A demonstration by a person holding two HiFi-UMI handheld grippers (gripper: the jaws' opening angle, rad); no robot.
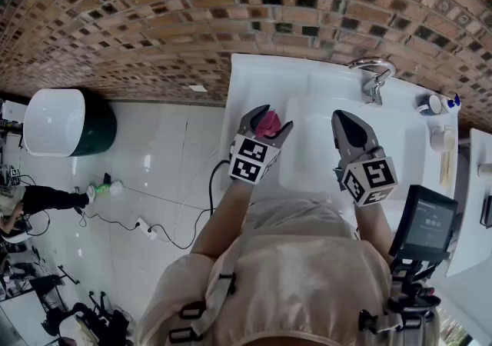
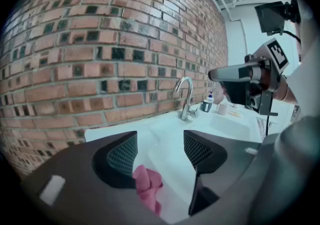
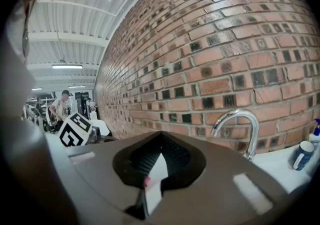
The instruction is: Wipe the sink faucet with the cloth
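Note:
The chrome faucet (image 1: 373,75) curves up at the back of the white sink (image 1: 307,160), against the brick wall. A crumpled pink cloth (image 1: 267,123) lies on the sink's left rim. My left gripper (image 1: 266,120) hangs over it, open, and the cloth (image 2: 147,186) sits low between the jaws, close to the left finger (image 2: 120,156), with no pad pressing on it. My right gripper (image 1: 350,131) hovers over the basin, shut and empty. In the right gripper view (image 3: 160,136) the faucet (image 3: 240,124) stands ahead and to the right.
A dark soap bottle (image 1: 453,100) and two small white cups (image 1: 442,138) stand on the counter right of the faucet. A tablet on a stand (image 1: 429,223) is at the near right. A white bin (image 1: 58,121) and cables (image 1: 154,229) are on the tiled floor to the left.

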